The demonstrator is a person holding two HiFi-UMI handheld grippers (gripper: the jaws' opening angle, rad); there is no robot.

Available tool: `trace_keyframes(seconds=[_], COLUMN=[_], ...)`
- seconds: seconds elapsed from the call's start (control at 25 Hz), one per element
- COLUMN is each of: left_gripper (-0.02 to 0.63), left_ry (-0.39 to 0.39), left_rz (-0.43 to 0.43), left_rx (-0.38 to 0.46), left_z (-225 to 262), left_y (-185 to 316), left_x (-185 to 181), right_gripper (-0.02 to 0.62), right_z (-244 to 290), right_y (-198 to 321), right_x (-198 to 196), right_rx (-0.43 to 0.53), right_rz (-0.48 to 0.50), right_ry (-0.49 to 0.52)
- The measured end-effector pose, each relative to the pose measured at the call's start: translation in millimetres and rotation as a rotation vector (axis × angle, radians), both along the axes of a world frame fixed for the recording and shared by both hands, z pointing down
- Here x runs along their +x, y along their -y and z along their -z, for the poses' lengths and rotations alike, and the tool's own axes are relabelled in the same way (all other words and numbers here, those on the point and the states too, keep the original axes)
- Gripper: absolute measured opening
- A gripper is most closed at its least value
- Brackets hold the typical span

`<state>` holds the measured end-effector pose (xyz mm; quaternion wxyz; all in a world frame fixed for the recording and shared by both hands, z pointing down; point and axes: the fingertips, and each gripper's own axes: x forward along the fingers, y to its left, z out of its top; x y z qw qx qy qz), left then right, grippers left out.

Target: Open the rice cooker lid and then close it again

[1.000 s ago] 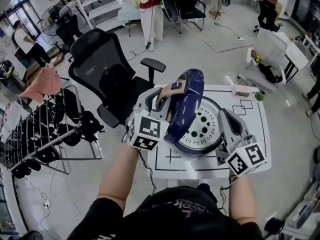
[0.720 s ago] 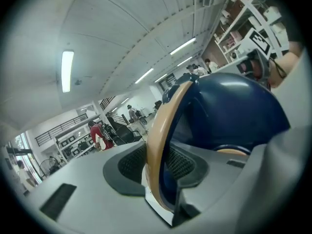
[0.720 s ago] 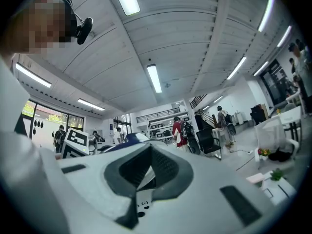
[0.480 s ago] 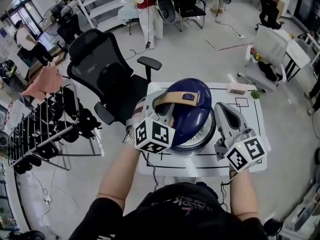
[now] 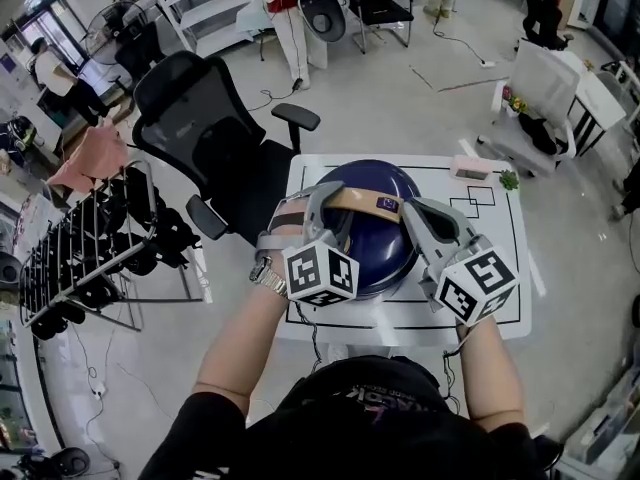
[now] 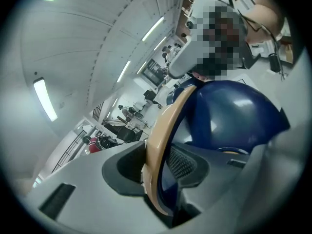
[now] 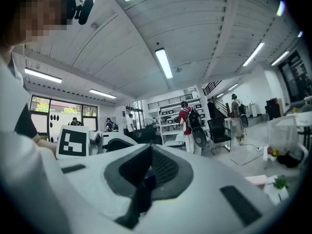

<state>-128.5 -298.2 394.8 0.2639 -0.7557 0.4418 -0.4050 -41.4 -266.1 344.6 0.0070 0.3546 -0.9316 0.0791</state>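
Observation:
A navy blue rice cooker point(image 5: 372, 236) stands on a white table point(image 5: 500, 278), its domed lid point(image 6: 234, 116) lowered over the pot. A tan carrying handle point(image 5: 357, 200) arches over the lid. My left gripper point(image 5: 322, 206) reaches in from the left and is shut on that handle point(image 6: 160, 145), which runs between its jaws. My right gripper point(image 5: 415, 216) is shut with nothing in it, beside the lid's right flank; whether it touches the lid I cannot tell. In the right gripper view the jaws point(image 7: 145, 179) meet, with only the room beyond.
A black office chair point(image 5: 195, 118) stands just left of the table, and a rack of dark items point(image 5: 80, 258) further left. A pink object point(image 5: 470, 173) and a small green plant point(image 5: 510, 180) sit at the table's far right corner. People stand in the background.
The lid has swung from upright down onto the pot. My left gripper came down and forward with the handle in it. The right gripper drew in towards the lid.

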Motion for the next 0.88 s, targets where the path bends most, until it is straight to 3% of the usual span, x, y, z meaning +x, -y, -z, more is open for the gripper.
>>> trace_keyframes(seconds=[0.56, 0.88], left_gripper=[0.132, 0.138], left_ry=[0.127, 0.174], left_rz=[0.003, 0.011], left_rx=[0.01, 0.003], left_z=[-20, -32], left_y=[-1, -2], left_x=[20, 27], right_gripper=[0.002, 0.002], right_z=[-36, -55], right_y=[11, 12], right_x=[-5, 3], right_rx=[-0.074, -0.118], right_rz=[0.075, 0.088], right_ry=[-0.11, -0.107])
